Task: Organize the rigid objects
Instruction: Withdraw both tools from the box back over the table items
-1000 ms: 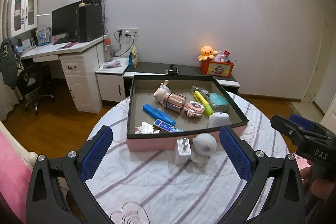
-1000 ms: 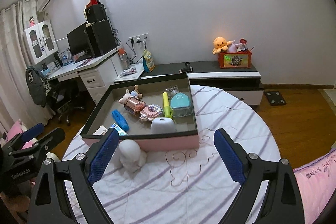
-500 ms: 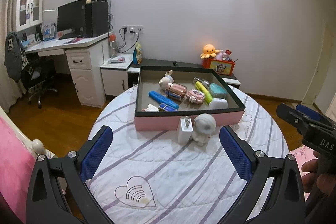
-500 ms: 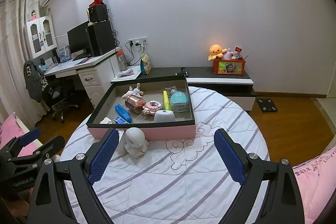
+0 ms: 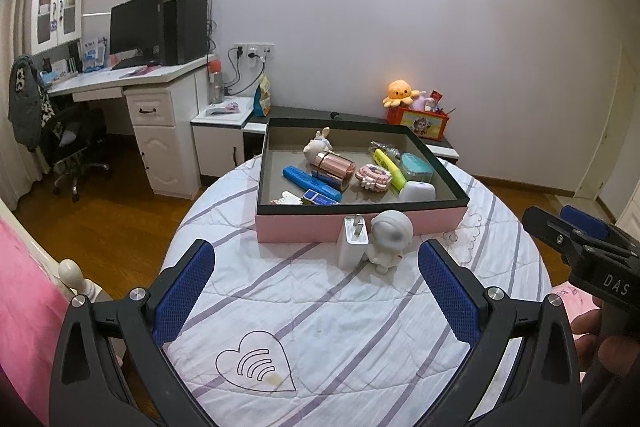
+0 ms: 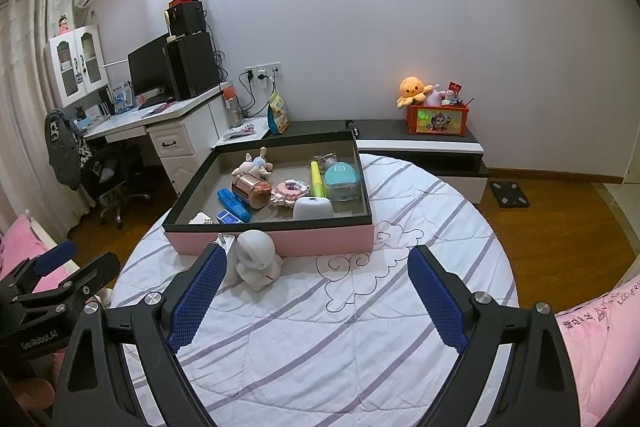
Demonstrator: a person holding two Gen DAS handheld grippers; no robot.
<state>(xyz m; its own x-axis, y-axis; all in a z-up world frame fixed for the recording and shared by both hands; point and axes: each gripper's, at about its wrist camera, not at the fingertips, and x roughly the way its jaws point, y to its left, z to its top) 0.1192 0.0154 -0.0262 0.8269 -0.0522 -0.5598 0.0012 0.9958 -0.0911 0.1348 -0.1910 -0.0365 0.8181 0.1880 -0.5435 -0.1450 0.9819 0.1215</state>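
Blue-padded jaws stand wide apart and empty on both the left gripper (image 5: 316, 303) and the right gripper (image 6: 316, 299), held above the round striped quilted table (image 5: 360, 327). Ahead of the left jaws, a white rounded figurine (image 5: 390, 237) and a white plug-in charger block (image 5: 352, 241) touch each other just outside the shallow pink box with a dark rim (image 5: 360, 225); judging by this, most sorting is done (those two remain). Items inside overlap, so several are hard to identify, and in the right view the left jaw pad hides most of the charger.
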